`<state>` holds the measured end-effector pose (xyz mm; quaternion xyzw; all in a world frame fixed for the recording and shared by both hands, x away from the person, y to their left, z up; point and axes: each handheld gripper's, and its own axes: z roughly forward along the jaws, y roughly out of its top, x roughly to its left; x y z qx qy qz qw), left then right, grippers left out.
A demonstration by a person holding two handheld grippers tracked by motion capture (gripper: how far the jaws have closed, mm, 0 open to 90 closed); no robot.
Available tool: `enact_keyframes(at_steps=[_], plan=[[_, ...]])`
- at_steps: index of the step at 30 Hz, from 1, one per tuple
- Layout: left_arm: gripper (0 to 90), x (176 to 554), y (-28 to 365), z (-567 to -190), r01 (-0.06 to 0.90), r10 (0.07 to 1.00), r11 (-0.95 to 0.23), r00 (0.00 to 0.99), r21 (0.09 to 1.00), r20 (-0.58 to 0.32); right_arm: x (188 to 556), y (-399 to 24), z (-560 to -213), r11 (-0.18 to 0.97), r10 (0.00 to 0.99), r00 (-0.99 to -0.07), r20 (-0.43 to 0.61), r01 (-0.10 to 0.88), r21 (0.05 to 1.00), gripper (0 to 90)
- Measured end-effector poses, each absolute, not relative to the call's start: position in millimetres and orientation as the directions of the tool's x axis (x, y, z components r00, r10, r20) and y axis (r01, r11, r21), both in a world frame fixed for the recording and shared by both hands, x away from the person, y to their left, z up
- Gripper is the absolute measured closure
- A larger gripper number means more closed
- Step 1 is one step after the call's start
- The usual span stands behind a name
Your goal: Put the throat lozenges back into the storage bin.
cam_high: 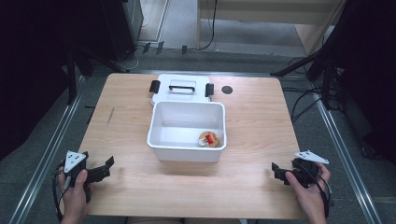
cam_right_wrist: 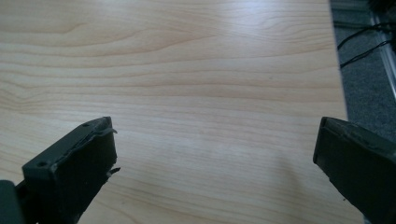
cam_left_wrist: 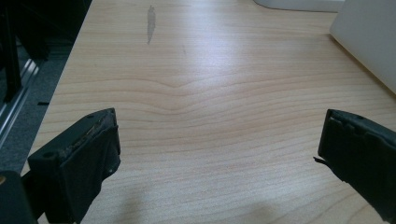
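The white plastic bin (cam_high: 187, 135) stands mid-worktop (cam_high: 252, 140), well apart from both claws, its lid (cam_high: 182, 87) just behind it. The left claw (cam_high: 105, 169) and right claw (cam_high: 276, 171) rest near the front corners, jaws spread wide, holding nothing.

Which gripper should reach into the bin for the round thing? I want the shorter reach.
Probably right. The round thing lies in the bin's right front corner, nearer the right gripper than the left gripper. Both are open.
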<state>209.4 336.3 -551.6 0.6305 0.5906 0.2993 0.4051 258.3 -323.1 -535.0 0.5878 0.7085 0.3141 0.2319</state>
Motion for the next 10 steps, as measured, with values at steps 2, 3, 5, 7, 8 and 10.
enact_keyframes(at_steps=[2,3,5,7,8,10], plan=[[0.0,210,336,-552,0.503,0.987,0.028,0.124,0.864,-0.104,253,-329,-540,0.08,0.982,-0.182,0.057,0.662,0.745,0.0],[0.0,210,336,-552,0.505,0.987,0.029,0.124,0.863,-0.106,250,-332,-543,0.073,0.981,-0.182,0.063,0.652,0.754,0.0],[0.0,210,337,-552,0.506,0.986,0.028,0.126,0.862,-0.106,245,-336,-548,0.05,0.981,-0.177,0.084,0.639,0.767,0.0],[0.0,210,336,-552,0.507,0.986,0.025,0.129,0.861,-0.105,243,-338,-548,0.033,0.979,-0.181,0.099,0.611,0.791,0.0],[0.0,210,336,-551,0.509,0.986,0.024,0.129,0.86,-0.103,241,-339,-548,0.023,0.978,-0.18,0.105,0.594,0.804,0.0],[0.0,210,336,-552,0.508,0.987,0.023,0.127,0.861,-0.102,242,-340,-548,0.007,0.978,-0.174,0.117,0.584,0.812,0.0]])
